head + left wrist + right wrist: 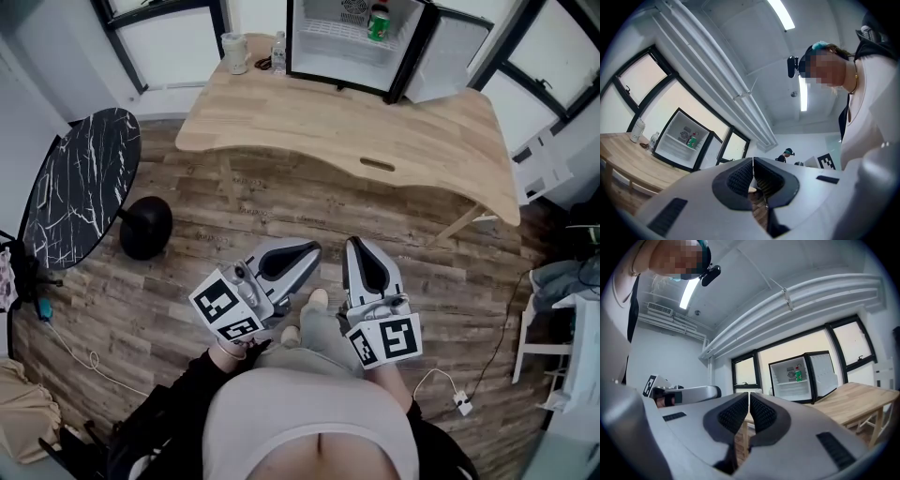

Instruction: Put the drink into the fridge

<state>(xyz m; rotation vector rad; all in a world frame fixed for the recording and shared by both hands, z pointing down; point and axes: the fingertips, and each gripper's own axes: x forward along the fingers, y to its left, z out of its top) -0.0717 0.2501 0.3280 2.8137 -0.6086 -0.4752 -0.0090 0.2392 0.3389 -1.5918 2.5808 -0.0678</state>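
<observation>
A green drink can (379, 24) stands on the upper shelf inside the small open fridge (349, 39), which sits on the wooden table (412, 141) at the back. The can (693, 140) and the fridge (680, 138) also show in the left gripper view, and the can (798, 376) in the right gripper view. Both grippers hang close to the person's body, well short of the table. My left gripper (302, 253) is shut and empty. Beside it my right gripper (359, 251) is shut too, holding nothing.
A mug (234, 52) and a clear bottle (278, 52) stand on the table left of the fridge, whose door (450, 58) hangs open to the right. A round black marble side table (80, 187) stands at the left. A white cable (441, 380) lies on the wood floor.
</observation>
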